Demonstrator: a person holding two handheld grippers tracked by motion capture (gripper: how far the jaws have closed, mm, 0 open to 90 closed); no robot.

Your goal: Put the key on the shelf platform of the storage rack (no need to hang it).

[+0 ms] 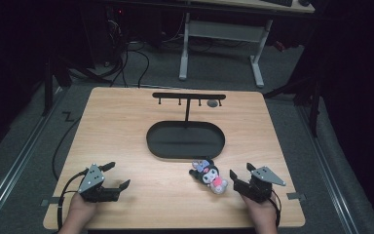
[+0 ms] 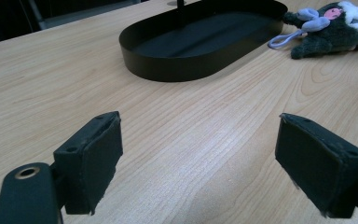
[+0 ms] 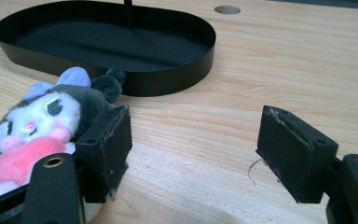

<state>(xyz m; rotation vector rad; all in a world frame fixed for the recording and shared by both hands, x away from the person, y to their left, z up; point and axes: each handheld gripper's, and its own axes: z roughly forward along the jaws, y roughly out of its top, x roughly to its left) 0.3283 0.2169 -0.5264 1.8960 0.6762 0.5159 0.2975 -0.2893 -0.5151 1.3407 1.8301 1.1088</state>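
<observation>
1. One plush toy [image 1: 209,175] lies on the wooden tabletop [image 1: 126,136], near the front edge and right of centre. It has a dark head, a white face, a pink body and lilac ears, with a lilac loop [image 2: 282,39] at its far end.
2. Just behind the toy sits a black oval tray [image 1: 185,141]; the toy's dark ear lies close to the tray's wall, and whether they touch cannot be told. A thin black post rises from the tray to a crossbar with hooks [image 1: 189,96].
3. The right hand-held gripper [image 1: 243,176] rests on the tabletop just right of the toy, its jaws spread wide with nothing between them. In the right gripper view the toy [image 3: 42,126] lies outside the left jaw, right against it.
4. The left hand-held gripper [image 1: 117,176] sits well apart, near the front left of the tabletop, jaws also wide open over bare wood, pointing toward the tray [image 2: 186,65] and toy [image 2: 331,28].
5. A round hole [image 1: 213,103] shows in the tabletop beyond the tray. Behind the tabletop stand a white desk frame [image 1: 224,44] and cables on grey floor.
</observation>
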